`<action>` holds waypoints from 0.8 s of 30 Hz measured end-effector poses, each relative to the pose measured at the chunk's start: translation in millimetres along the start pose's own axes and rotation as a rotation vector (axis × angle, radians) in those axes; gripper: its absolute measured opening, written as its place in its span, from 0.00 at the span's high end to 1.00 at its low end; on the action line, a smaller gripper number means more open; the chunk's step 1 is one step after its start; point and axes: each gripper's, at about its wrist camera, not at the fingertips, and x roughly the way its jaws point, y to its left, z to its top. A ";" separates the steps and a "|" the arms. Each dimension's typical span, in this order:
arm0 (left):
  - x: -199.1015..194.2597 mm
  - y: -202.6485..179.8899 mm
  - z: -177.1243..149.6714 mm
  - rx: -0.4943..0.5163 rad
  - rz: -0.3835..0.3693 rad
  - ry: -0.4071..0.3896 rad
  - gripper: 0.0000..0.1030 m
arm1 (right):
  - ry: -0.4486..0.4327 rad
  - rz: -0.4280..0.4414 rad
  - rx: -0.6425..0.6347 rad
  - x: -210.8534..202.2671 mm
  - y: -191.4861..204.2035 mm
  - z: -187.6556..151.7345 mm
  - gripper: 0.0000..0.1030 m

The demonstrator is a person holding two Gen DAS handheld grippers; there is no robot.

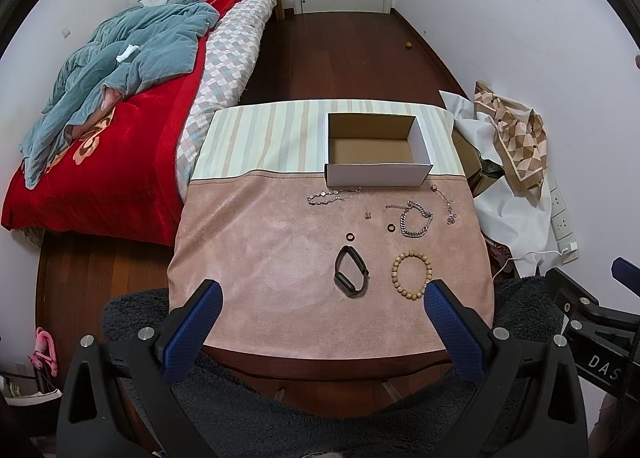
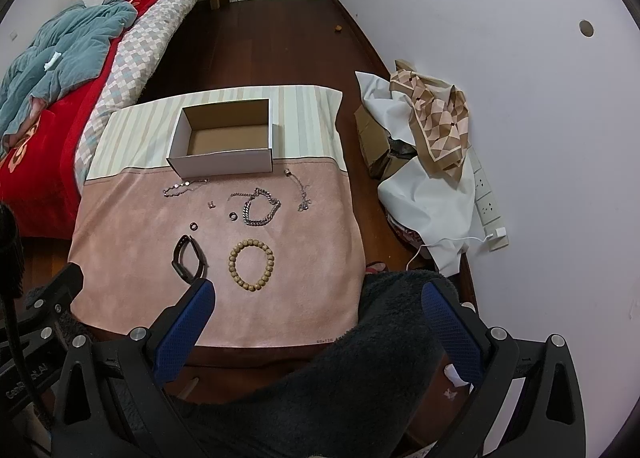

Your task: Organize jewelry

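Cardboard box (image 1: 378, 149), white outside, brown inside, open-topped, at 12 o'clock on the pink cloth (image 1: 260, 258): contents nil, bare floor showing.

Progress, judged: nothing stowed; every piece is left to move.

Items on the cloth, all outside the box:
- thin silver chain (image 1: 332, 195), just before the box front, 11 o'clock of the group;
- heavy silver link bracelet (image 1: 416, 219), centre right;
- fine pendant chain (image 1: 444, 203), 2 o'clock;
- two dark rings (image 1: 351, 236) (image 1: 390, 226) and a small charm (image 1: 367, 215), centre;
- black fitness band (image 1: 351, 272), 7 o'clock;
- wooden bead bracelet (image 1: 412, 276), 5 o'clock.

Left gripper (image 1: 322, 310): spread wide, holding nothing, at the near edge, 6 o'clock.
Right gripper (image 2: 316, 312): likewise released and empty, above the near right corner.
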 end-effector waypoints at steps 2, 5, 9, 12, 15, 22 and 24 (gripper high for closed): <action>0.1 0.2 -0.2 -0.001 0.000 0.000 0.00 | 0.000 0.000 -0.001 -0.5 1.0 -0.1 0.00; -0.9 0.4 0.0 -0.001 -0.001 0.001 0.00 | 0.001 0.003 0.000 0.6 0.2 -1.8 0.00; -0.9 0.8 -0.1 -0.001 -0.002 0.000 0.00 | 0.004 0.004 0.000 2.4 0.8 -2.9 0.00; -1.0 0.7 -0.1 -0.001 -0.001 0.000 0.00 | 0.006 0.005 -0.001 2.7 1.1 -3.6 0.00; -1.2 0.8 -0.4 -0.001 -0.001 -0.002 0.00 | 0.006 0.005 0.000 2.6 1.1 -3.6 0.00; -1.1 1.1 -0.2 -0.001 -0.002 -0.002 0.00 | 0.007 0.005 -0.001 2.3 1.2 -3.9 0.00; -2.1 -0.4 1.0 -0.002 -0.003 -0.001 0.00 | 0.007 0.005 0.000 3.4 1.5 -3.7 0.00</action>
